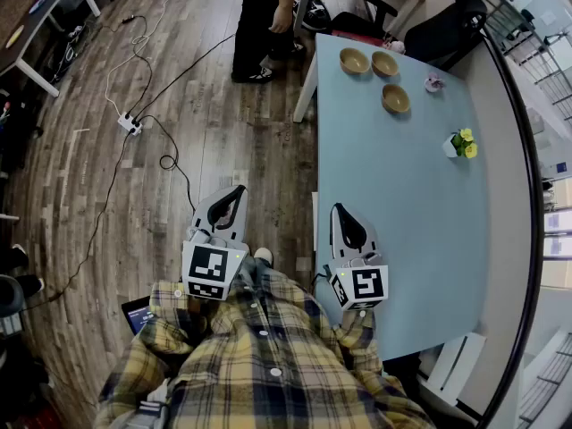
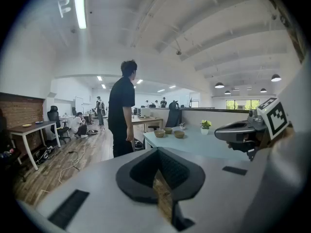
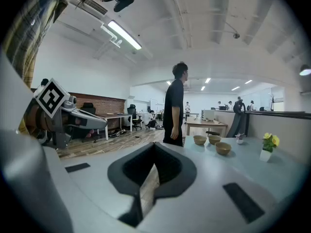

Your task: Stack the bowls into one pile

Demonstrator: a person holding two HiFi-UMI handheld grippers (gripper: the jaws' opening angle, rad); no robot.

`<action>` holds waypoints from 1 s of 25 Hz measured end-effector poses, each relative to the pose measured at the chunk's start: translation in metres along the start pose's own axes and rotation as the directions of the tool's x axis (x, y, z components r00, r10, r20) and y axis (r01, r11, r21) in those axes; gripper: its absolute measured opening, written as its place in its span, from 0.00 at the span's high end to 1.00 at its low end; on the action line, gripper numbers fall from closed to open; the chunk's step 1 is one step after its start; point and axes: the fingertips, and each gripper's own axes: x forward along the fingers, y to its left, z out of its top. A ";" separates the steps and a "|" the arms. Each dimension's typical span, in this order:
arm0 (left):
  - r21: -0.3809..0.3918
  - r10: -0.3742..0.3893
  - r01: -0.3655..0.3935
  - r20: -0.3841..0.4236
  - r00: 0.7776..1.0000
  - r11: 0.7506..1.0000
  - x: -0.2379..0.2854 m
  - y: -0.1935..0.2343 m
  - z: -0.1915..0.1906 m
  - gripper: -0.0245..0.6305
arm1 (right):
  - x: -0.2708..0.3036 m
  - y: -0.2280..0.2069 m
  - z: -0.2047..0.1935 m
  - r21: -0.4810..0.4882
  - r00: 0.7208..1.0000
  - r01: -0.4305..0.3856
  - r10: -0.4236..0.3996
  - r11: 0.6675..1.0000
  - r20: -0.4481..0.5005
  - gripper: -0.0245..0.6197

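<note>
Three tan bowls stand apart at the far end of the pale blue table (image 1: 411, 195): one at the far left (image 1: 354, 60), one beside it (image 1: 385, 63), a third nearer (image 1: 396, 98). They appear small in the left gripper view (image 2: 168, 130) and the right gripper view (image 3: 223, 148). My left gripper (image 1: 236, 191) hangs over the wooden floor left of the table, shut and empty. My right gripper (image 1: 340, 210) hovers over the table's near left part, shut and empty, far from the bowls.
A small white pot of yellow flowers (image 1: 461, 143) stands on the table's right side, and a small pink-grey object (image 1: 433, 83) lies near the bowls. A person in black (image 1: 264, 16) stands at the table's far left corner. Cables and a power strip (image 1: 130, 123) lie on the floor.
</note>
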 end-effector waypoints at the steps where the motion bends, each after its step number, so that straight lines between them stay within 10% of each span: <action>1: 0.002 0.006 -0.006 -0.001 1.000 1.000 -0.001 0.001 0.000 0.98 | 0.000 0.000 0.001 -0.003 1.000 -0.003 0.003 1.000 0.007 0.96; 12: -0.047 0.041 -0.040 0.023 0.999 0.998 0.008 0.029 0.001 0.98 | 0.023 0.006 0.003 0.133 0.994 -0.098 0.091 0.986 0.054 0.87; 25: -0.045 -0.087 0.088 0.018 0.996 0.995 0.153 0.123 0.045 0.75 | 0.171 -0.043 0.039 0.100 1.000 -0.014 0.012 0.995 0.021 0.71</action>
